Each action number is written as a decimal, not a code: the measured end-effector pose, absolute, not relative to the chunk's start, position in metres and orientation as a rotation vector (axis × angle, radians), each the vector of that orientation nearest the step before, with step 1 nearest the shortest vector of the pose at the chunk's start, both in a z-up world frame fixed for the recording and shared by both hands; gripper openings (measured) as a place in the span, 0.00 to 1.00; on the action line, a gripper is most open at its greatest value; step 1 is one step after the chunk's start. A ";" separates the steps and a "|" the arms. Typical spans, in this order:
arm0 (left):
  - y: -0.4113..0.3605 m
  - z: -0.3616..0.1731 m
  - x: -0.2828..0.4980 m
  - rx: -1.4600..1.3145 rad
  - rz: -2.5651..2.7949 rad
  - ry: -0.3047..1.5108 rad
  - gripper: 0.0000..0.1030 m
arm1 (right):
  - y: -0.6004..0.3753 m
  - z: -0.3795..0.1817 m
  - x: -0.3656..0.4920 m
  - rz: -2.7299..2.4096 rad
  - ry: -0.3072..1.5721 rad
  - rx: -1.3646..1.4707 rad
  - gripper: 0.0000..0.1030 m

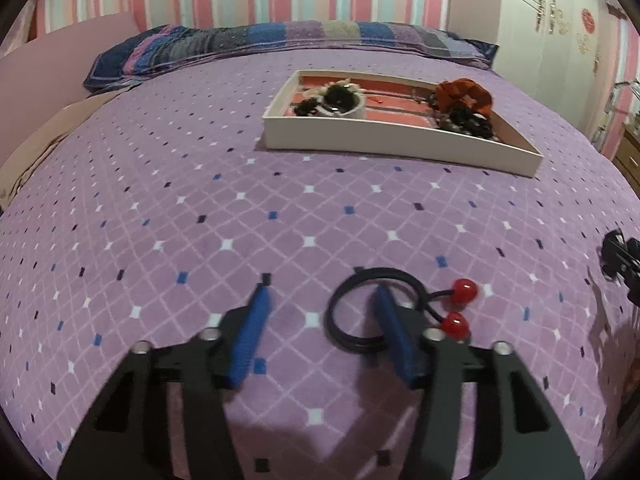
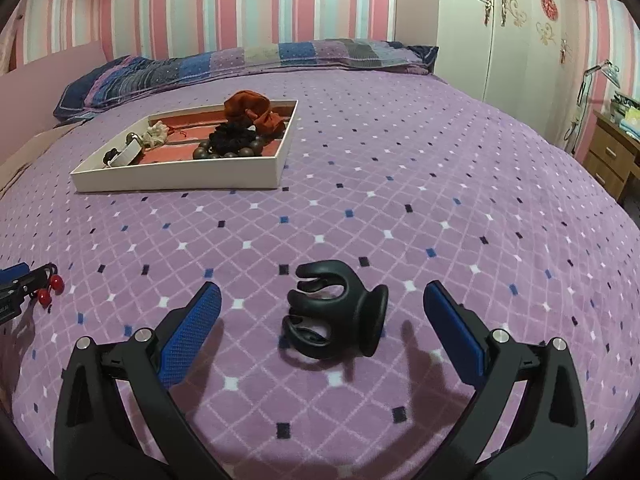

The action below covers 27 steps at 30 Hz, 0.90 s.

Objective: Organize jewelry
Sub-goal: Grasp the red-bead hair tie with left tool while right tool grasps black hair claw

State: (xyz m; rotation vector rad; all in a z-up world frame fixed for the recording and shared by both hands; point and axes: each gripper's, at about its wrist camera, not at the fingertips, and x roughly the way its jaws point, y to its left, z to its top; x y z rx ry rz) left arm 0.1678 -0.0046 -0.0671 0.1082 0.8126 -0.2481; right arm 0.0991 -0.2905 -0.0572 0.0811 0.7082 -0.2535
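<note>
Bedspread (image 2: 400,168): soft napped cloth, matt; hair clip (image 2: 334,314): smooth black plastic, dull sheen; hair tie (image 1: 360,312): matt black elastic cord, two glossy red beads (image 1: 460,308); tray (image 1: 384,140): matt off-white walls, card-like; scrunchie (image 2: 256,114): rust velvety cloth; bracelet beads (image 2: 224,154): dark, polished; left gripper (image 1: 320,300) and right gripper (image 2: 322,300): blue textured pads, black matt plastic arms, shiny metal screws; nightstand (image 2: 608,156): wood.

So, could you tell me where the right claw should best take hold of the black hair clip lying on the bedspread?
Probably across the black hair clip's round flared base, on its right end, coming straight down from above. The clip lies on its side between the open fingers of the right claw, and the curved prongs on its left end leave gaps that blue pads could slip into.
</note>
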 end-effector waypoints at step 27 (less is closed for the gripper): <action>-0.017 -0.057 0.163 0.105 -0.341 0.795 0.03 | -0.296 -0.067 0.113 -0.275 0.766 0.095 0.44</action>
